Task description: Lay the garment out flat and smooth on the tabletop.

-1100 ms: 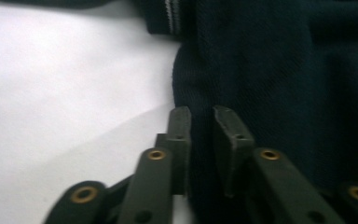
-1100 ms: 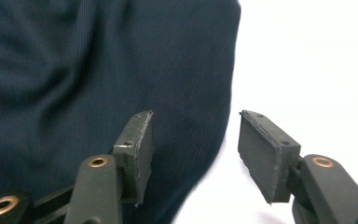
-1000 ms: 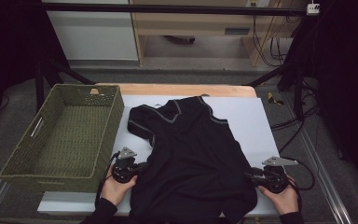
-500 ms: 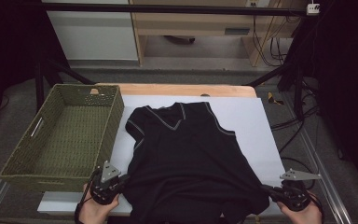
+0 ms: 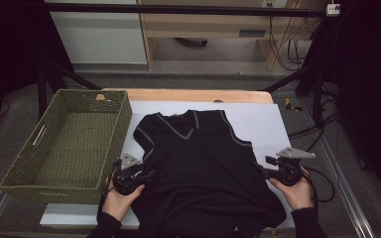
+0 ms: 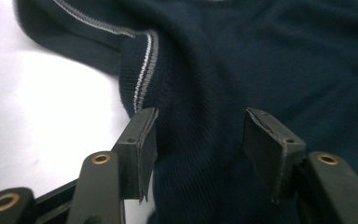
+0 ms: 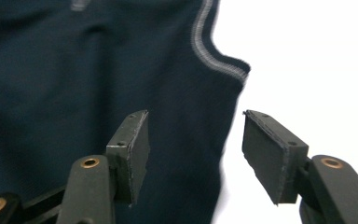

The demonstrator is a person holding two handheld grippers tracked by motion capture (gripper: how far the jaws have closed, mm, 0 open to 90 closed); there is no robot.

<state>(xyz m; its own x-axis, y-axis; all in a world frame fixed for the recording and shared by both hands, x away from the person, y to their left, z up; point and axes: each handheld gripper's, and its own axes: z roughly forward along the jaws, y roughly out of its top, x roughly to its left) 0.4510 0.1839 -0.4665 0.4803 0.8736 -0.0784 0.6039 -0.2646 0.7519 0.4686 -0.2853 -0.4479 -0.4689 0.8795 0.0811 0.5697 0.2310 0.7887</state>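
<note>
A dark sleeveless vest with pale trim lies flat on the white sheet of the counter, its V-neck at the far side and its hem hanging over the near edge. The left claw is at the left side of the vest, just below the armhole. Its jaws have just been opening; the knit lies between them but the pads do not press it. The right claw is at the right side seam, also just opened, with the vest edge between its jaws. A green woven basket stands left of the vest.
</note>
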